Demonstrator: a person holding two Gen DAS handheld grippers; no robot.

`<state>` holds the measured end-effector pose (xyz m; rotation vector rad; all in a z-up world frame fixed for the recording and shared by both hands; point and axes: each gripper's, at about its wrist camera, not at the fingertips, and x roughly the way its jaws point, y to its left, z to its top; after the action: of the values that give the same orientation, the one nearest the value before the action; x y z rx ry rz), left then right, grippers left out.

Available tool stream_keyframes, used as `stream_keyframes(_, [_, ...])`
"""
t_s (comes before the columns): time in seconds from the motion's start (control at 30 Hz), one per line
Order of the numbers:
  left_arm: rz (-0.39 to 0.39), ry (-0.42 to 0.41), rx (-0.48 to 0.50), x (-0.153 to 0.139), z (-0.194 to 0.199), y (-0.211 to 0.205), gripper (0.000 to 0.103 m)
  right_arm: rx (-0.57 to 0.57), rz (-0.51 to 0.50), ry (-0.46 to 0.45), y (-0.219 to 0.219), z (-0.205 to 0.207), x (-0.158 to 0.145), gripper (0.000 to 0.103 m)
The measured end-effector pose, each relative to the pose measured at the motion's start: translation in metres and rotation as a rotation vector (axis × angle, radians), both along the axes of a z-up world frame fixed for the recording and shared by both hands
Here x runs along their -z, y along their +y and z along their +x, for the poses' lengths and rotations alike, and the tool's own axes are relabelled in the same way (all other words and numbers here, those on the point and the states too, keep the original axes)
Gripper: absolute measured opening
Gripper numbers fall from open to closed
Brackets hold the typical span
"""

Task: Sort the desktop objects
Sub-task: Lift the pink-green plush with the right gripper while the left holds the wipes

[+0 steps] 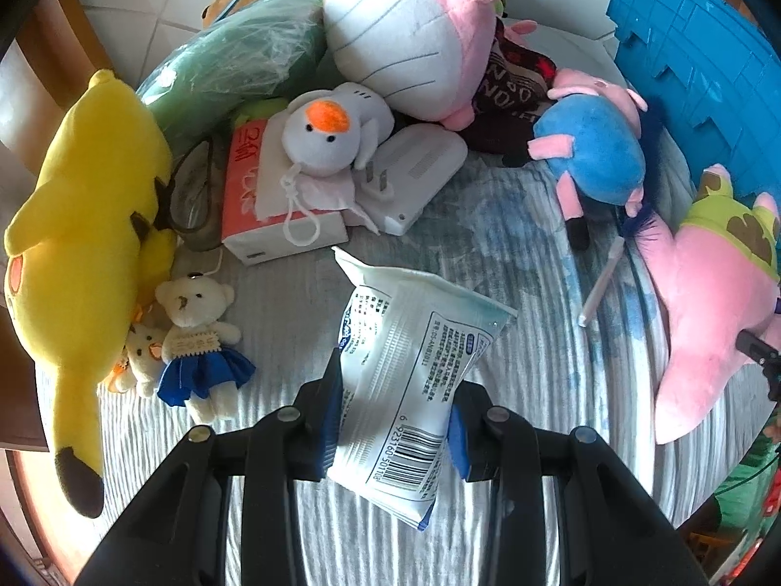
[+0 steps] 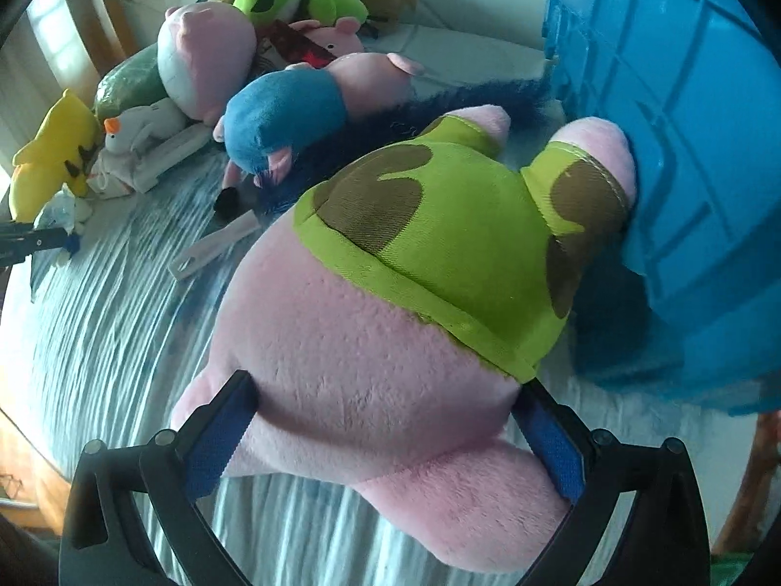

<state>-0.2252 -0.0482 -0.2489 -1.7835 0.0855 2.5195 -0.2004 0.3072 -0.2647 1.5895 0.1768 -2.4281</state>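
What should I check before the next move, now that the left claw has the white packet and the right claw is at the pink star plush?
1. Left claw shut on the white packet: ok, both pads press its sides.
2. Packet lifted off the striped cloth: cannot tell.
3. Right claw around the pink star plush: ok, a pad on each side of its body.
4. Plush grip firm: cannot tell, the body is wide and soft.
5. Blue crate within reach of the plush: ok, the plush's legs touch its wall.
6. Crate opening visible: not ok, only its outer wall shows.
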Motion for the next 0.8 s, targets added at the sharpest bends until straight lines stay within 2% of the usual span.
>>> stream_keyframes(0.07, [-0.002,0.002,0.004,-0.002,0.0,0.005,0.035,-0.007,0.006,-0.001,-0.002,0.001,0.003,0.103])
stream_keyframes(0.1, [-0.003,0.003,0.005,-0.003,0.0,0.006,0.035,-0.009,0.011,-0.005,-0.003,0.001,0.004,0.097])
stream_keyframes(0.13, [-0.003,0.004,0.005,-0.004,0.0,0.007,0.035,-0.008,0.018,-0.011,-0.003,0.001,0.004,0.084])
stream_keyframes(0.17, [-0.003,0.005,0.005,-0.005,0.001,0.008,0.035,-0.008,0.023,-0.014,-0.004,0.001,0.002,0.08])
stream_keyframes(0.23, [-0.005,0.007,0.008,-0.006,0.001,0.01,0.035,-0.012,0.03,-0.018,-0.006,0.003,-0.002,0.065])
stream_keyframes(0.33, [-0.003,0.013,0.009,-0.009,0.002,0.011,0.035,-0.023,0.047,0.001,-0.009,0.009,-0.011,0.048])
stream_keyframes(0.4, [0.001,0.019,0.007,-0.012,0.002,0.011,0.035,-0.024,0.06,0.015,-0.013,0.015,-0.018,0.041])
stream_keyframes(0.53, [0.009,0.036,0.01,-0.019,0.002,0.01,0.035,-0.009,0.06,0.032,-0.022,0.022,-0.027,0.035])
stream_keyframes(0.8, [0.024,0.064,0.027,-0.031,0.003,0.008,0.035,0.004,0.04,0.077,-0.032,0.04,-0.058,0.032])
